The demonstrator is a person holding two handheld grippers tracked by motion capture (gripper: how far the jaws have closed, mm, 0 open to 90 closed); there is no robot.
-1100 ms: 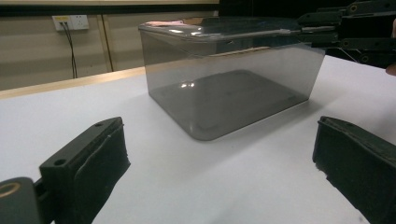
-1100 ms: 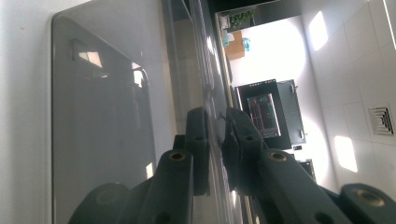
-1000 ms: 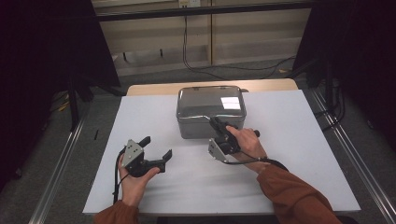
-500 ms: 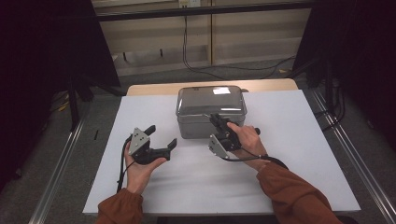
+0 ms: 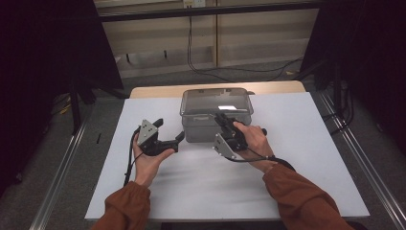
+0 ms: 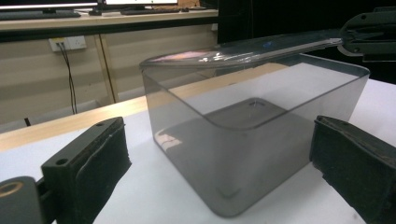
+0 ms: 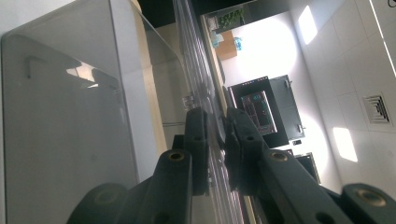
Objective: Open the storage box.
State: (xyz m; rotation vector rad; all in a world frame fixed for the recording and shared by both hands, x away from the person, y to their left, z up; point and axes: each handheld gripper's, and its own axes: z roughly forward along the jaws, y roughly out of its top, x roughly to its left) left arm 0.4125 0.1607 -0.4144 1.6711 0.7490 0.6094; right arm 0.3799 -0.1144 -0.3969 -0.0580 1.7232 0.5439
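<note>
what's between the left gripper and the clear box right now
Nothing. In the left gripper view, bare white table runs from the open left gripper to the box; the high view shows the same gap.

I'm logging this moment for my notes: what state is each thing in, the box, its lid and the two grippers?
Clear grey plastic box: upright on the white table sheet, nothing visible inside.
Clear plastic lid: resting over the box, one edge pinched by the right gripper.
Left gripper: open, jaws flanking a corner of the box, not touching it.
Right gripper: shut on the lid's edge.
</note>
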